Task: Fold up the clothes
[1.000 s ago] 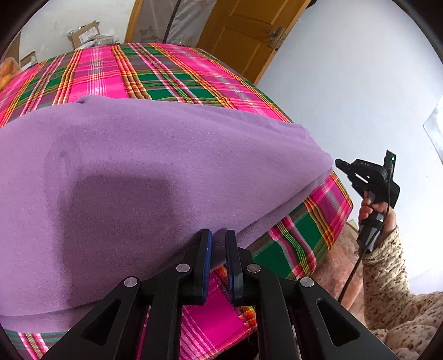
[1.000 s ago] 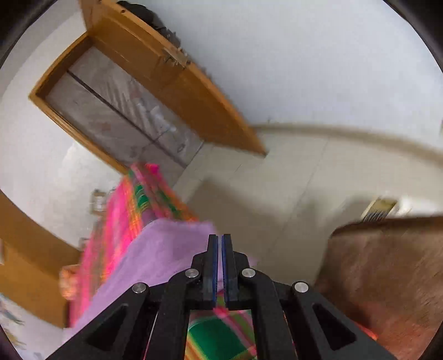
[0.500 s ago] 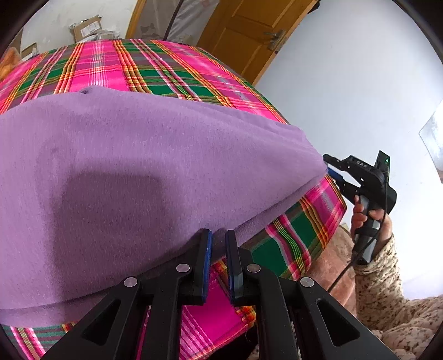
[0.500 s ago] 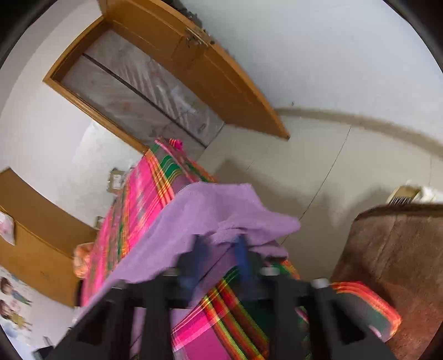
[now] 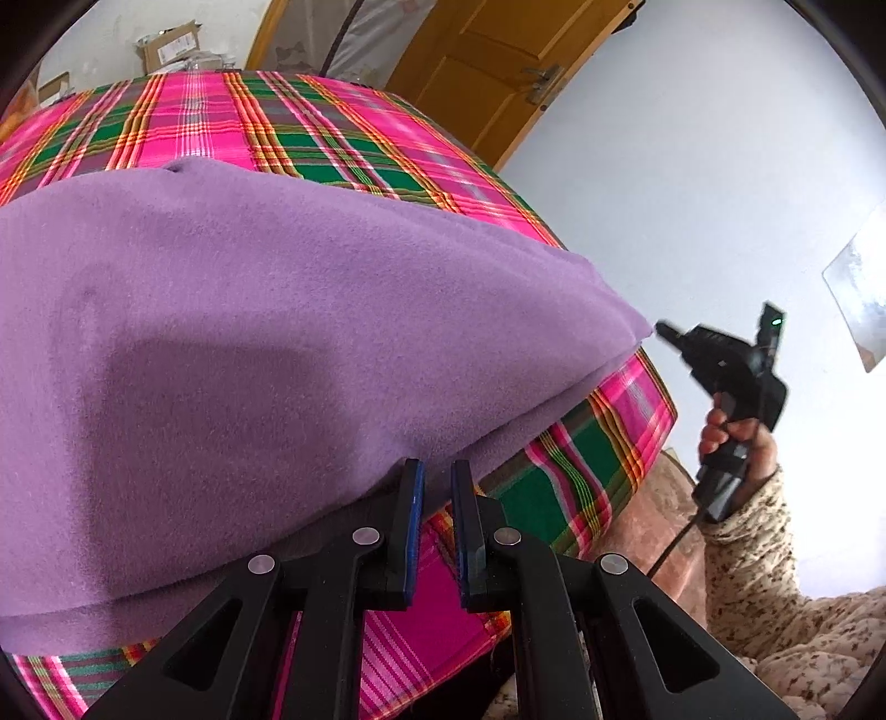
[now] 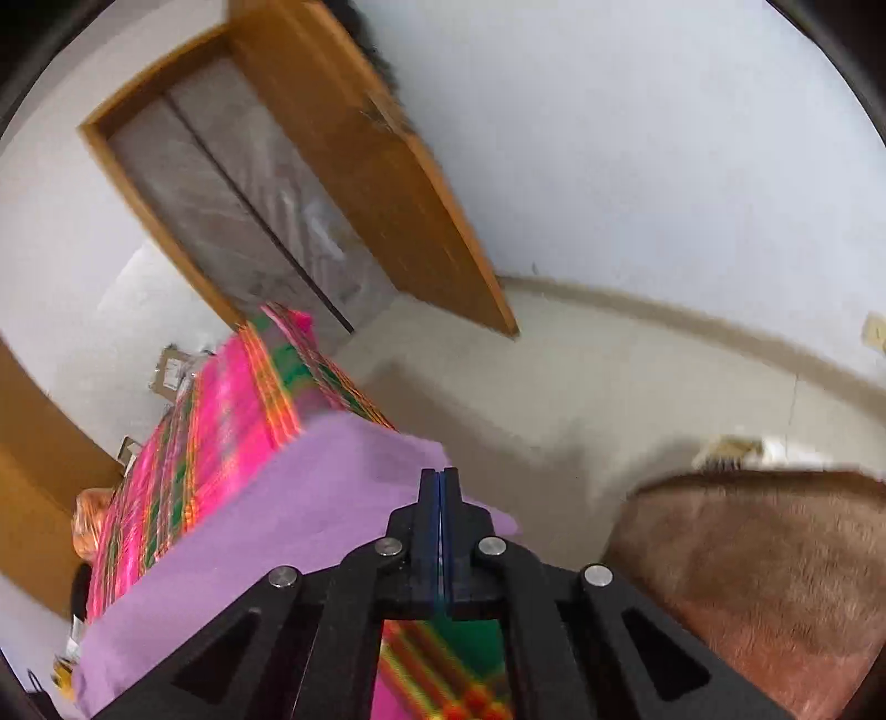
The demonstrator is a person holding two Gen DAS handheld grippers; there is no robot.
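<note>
The left gripper [image 5: 437, 487] has its fingers slightly parted. The right gripper [image 6: 440, 487], held in a hand [image 5: 731, 437], has its fingers pressed together.

No text you can read anywhere, label on the cardboard box [image 5: 169, 47] behind the bed too small and blurred, no brand marks, no numbers

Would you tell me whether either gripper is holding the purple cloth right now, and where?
Neither: the left gripper is open at the purple cloth's near edge; the right gripper is shut on nothing.
</note>
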